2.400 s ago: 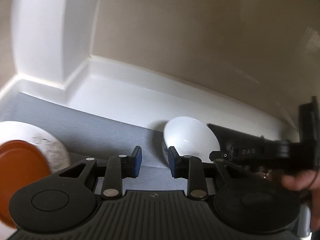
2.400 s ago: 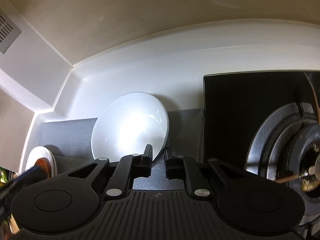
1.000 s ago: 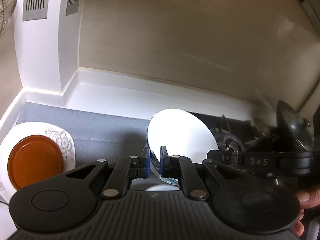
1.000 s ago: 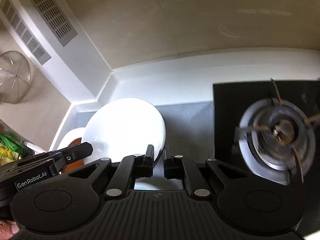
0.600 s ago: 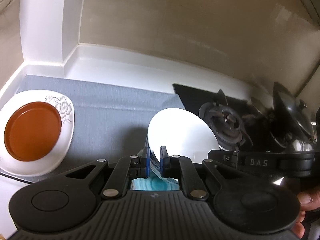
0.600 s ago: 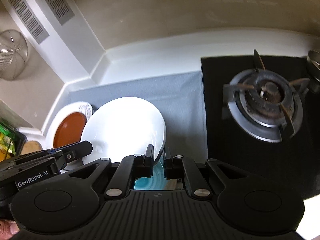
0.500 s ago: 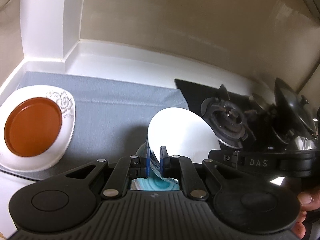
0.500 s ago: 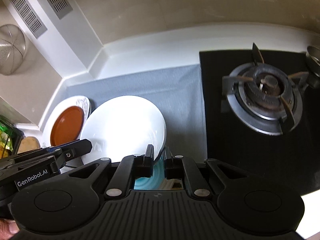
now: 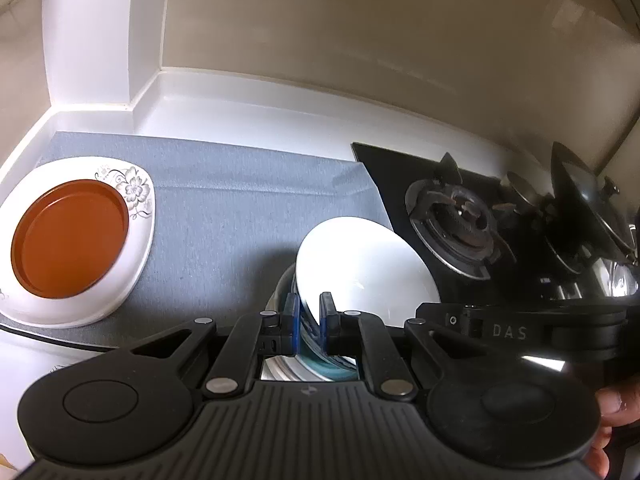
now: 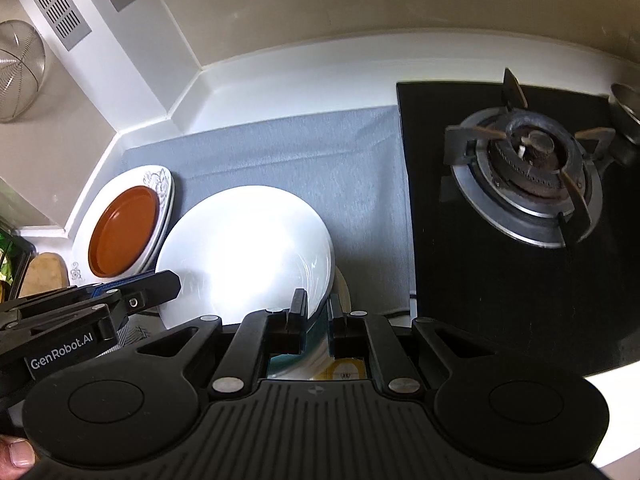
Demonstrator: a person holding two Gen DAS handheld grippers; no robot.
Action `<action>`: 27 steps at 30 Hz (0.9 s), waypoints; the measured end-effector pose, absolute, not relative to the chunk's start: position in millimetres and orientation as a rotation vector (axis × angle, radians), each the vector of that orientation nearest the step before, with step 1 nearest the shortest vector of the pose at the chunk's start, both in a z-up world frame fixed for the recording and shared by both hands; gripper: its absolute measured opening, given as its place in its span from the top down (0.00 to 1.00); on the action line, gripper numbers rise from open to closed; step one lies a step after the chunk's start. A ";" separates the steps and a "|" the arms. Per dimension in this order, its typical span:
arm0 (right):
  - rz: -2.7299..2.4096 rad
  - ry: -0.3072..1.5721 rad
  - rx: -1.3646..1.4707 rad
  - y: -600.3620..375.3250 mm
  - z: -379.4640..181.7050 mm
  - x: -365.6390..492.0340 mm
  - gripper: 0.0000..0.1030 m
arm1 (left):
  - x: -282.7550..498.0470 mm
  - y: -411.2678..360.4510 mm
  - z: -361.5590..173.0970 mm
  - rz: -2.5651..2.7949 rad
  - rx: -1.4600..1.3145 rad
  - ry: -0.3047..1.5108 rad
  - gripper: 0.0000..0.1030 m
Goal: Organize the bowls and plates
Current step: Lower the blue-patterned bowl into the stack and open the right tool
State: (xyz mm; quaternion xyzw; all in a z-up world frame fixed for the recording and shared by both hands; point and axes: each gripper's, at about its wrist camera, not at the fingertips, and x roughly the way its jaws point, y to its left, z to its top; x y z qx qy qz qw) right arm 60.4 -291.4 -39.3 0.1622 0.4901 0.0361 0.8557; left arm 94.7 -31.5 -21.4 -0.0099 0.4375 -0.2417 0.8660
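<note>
- L gripper: I read the jaws as clamped on the near-left rim of the white plate; blue pads sit on either side of the rim.
- R gripper: jaws clenched on the same white plate, at its near-right rim. Plate is tilted, held clear above the grey mat.
- Under the plate, ref. mat: a stack of dishes at the mat's near edge. I see a teal dish and a steel-coloured rim; in the R wrist view a yellowish item too, type unclear.
- Mat's left end: floral white plate with an orange plate sitting in it. Well apart from the held plate.
- Just right of the mat: black hob w/ gas burner.
- Beyond the burner, L wrist view: dark pot lid, tilted.
- My R hand shows at the frame edge.
</note>
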 end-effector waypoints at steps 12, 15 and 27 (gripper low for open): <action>0.054 1.071 0.324 -284.7 -48.2 60.8 0.90 | 94.3 -31.9 -32.1 -0.507 0.002 0.944 0.90; 0.048 1.076 0.312 -282.7 -47.8 62.9 0.90 | 95.0 -32.2 -33.6 -0.508 0.004 0.947 0.90; 0.021 1.134 0.271 -274.0 -43.9 72.3 0.90 | 95.2 -35.7 -33.3 -0.500 0.024 0.955 0.90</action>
